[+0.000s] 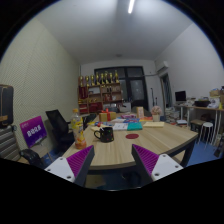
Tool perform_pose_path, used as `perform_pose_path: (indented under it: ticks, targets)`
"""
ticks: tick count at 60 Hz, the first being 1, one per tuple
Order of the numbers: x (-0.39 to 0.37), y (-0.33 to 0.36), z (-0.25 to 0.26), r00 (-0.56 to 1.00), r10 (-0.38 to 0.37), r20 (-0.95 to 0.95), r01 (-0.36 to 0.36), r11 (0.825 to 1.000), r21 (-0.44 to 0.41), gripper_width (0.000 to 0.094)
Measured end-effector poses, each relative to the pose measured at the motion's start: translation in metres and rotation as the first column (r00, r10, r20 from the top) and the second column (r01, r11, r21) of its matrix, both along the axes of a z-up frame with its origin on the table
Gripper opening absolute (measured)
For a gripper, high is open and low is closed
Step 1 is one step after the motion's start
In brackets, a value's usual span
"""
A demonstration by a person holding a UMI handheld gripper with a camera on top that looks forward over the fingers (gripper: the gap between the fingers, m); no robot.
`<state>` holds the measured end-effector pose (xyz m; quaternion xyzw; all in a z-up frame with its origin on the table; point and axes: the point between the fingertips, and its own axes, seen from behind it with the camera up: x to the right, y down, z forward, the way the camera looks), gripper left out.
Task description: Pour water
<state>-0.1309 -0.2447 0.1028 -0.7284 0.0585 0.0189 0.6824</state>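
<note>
The claw (115, 163) is held level, well back from a long wooden tabletop (150, 143), its two fingers spread wide and released, gripping nothing. The purple pads (147, 160) face each other across an open gap, and through that gap the near edge of the tabletop shows. On the tabletop, beyond the fingers, a black mug (105, 134) stands alone, well apart from the claw. Just left of it is an orange cup (80, 141) near the tabletop's end. Farther back lie boxes (126, 124) and other small clutter too small to tell. A black chair (60, 126) stands left of the tabletop, with a purple sign (33, 130) nearer the left finger. Against the far wall is a shelf (103, 93) with bottles. A ceiling light (131, 6) glows overhead
</note>
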Motion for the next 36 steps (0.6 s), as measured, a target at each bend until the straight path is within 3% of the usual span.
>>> perform_pose_path:
  ticks: [12,24,36]
  targets:
    - [-0.001,0.014,0.006,0.997,-0.012,0.070,0.010,1.000,0.016,0.0831]
    - [-0.072,0.069,0.006,0.984,0.087,0.155,-0.099,0.992,0.073,0.0830]
    - [-0.139,0.170,-0.004,0.975,0.160,0.153,-0.168,0.985,0.042,0.0812]
